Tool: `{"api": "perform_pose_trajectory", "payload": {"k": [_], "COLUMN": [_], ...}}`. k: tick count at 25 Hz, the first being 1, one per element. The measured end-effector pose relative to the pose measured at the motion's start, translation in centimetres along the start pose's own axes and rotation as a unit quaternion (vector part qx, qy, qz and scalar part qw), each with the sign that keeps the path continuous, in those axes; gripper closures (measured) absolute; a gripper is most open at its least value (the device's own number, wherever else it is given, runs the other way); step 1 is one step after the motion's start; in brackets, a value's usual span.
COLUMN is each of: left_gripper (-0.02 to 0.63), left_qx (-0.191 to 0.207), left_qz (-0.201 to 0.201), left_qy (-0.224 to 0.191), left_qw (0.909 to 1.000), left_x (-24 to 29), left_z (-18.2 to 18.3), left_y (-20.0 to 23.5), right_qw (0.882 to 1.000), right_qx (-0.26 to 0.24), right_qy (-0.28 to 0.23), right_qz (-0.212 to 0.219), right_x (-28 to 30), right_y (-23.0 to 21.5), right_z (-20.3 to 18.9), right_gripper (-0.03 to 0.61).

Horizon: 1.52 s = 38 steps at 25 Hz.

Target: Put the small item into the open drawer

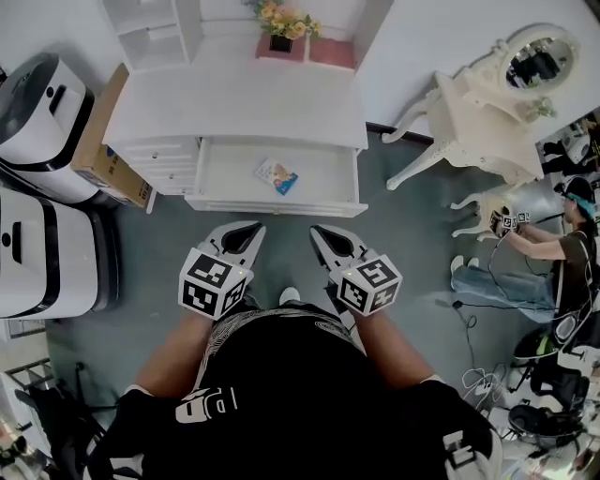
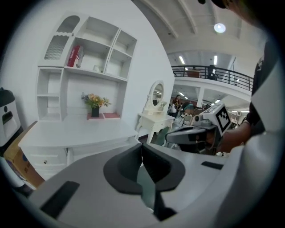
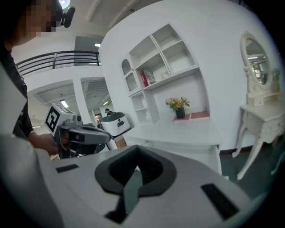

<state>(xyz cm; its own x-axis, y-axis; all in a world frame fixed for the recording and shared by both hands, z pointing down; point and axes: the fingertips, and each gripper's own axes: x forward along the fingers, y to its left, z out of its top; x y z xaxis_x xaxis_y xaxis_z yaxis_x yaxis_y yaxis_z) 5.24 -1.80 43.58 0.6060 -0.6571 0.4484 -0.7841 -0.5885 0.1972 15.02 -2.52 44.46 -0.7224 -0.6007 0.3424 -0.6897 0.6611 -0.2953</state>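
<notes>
The left gripper (image 1: 247, 228) and the right gripper (image 1: 322, 232) are both closed, jaw tips together with nothing between them. They are held side by side just in front of the person's body, over the grey-green floor (image 1: 403, 244), pointing toward the white desk (image 1: 234, 108). Ahead of them and apart from both, the drawer (image 1: 272, 204) of the desk stands pulled out. The small item (image 1: 277, 175), a flat packet with blue and orange print, lies inside it near the middle of the drawer bottom. A pot of flowers (image 1: 284, 22) stands at the back of the desk top.
</notes>
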Motion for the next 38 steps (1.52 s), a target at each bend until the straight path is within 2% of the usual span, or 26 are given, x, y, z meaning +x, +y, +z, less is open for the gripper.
{"api": "perform_pose_trajectory", "payload": {"k": [5,17,38], "left_gripper": [0.598,0.598,0.598], "left_qx": [0.009,0.012,0.013], "left_qz": [-0.007,-0.024,-0.027], "left_qy": [-0.002,0.005,0.005], "left_qw": [0.9999,0.9996,0.9995], "left_x": [-0.9,-1.7,-1.9], "left_z": [0.7,-0.3,-0.3], "left_y": [1.7,2.4,3.0], "right_qw": [1.0,1.0,1.0], "right_qx": [0.003,0.001,-0.003], "right_qy": [-0.011,-0.014,-0.006], "right_qz": [-0.013,-0.027,-0.018], "right_x": [0.8,1.9,2.8], "right_y": [1.2,2.5,3.3], "right_z": [1.1,1.0,0.5], "right_gripper": [0.571,0.571,0.572]}}
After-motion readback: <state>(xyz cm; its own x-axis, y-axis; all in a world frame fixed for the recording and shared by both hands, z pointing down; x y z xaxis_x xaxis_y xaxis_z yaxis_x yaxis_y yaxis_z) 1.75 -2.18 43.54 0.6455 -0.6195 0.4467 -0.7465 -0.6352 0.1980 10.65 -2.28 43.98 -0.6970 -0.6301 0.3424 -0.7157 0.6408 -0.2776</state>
